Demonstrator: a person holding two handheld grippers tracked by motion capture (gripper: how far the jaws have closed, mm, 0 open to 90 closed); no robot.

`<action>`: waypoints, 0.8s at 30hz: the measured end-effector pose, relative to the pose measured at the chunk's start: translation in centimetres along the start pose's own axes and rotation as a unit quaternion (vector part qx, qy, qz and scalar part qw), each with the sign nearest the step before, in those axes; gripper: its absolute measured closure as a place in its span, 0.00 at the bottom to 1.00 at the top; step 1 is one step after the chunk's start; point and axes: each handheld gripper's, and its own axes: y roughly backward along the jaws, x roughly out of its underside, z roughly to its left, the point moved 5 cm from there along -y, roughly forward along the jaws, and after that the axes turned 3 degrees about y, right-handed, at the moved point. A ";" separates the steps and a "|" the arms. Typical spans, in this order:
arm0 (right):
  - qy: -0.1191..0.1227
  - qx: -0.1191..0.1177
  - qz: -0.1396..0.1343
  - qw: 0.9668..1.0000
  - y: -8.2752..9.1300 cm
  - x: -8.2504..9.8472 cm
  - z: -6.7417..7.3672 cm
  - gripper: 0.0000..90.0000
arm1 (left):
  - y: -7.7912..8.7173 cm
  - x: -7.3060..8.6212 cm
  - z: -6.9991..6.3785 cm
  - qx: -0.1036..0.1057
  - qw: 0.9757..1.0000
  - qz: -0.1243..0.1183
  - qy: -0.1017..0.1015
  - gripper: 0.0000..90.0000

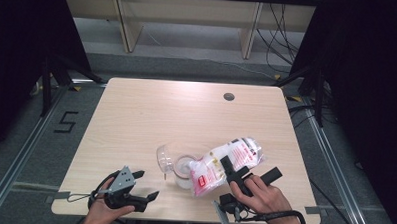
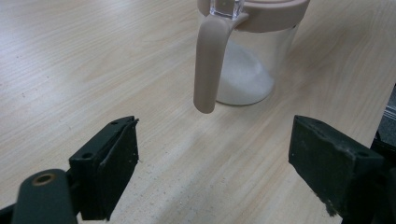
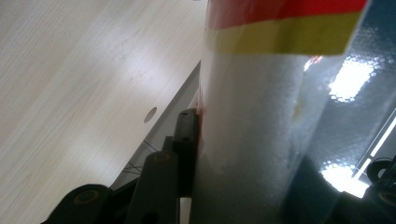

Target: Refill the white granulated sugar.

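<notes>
A clear plastic bag of white granules (image 1: 225,160) with a red and yellow label lies tilted, its lower end over a clear jar (image 1: 184,171). My right gripper (image 1: 249,170) is shut on the bag's middle. In the right gripper view the bag (image 3: 252,140) presses against the left finger (image 3: 187,140) and hides the other jaw. The jar (image 2: 252,70) has a pink rim, a pink handle (image 2: 210,70) and white granules at its bottom; its clear lid (image 1: 164,158) stands flipped open. My left gripper (image 1: 146,185) (image 2: 215,172) rests open near the table's front left, with nothing between its fingers, pointing at the jar.
The light wooden table (image 1: 151,110) has a round cable hole (image 1: 229,96) at the back right. Its front edge runs just under both hands. Wooden shelving (image 1: 190,16) and loose cables stand beyond the far edge, with black curtains on both sides.
</notes>
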 end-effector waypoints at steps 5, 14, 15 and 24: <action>0.000 0.000 0.000 1.000 0.0 0.0 0.0 0.79 | -0.1 0.0 0.0 -0.003 1.000 -0.002 0.000 0.17; 0.001 -0.001 -0.001 1.000 0.0 0.0 0.0 0.79 | -0.1 0.0 0.1 -0.001 1.000 -0.004 -0.014 0.17; 0.000 -0.001 -0.001 1.000 0.0 0.0 0.0 0.79 | -0.1 0.0 0.1 -0.001 1.000 -0.003 -0.012 0.17; -0.001 -0.004 -0.002 1.000 -0.2 -0.2 0.1 0.79 | -0.1 -0.1 0.2 -0.003 1.000 -0.002 -0.017 0.17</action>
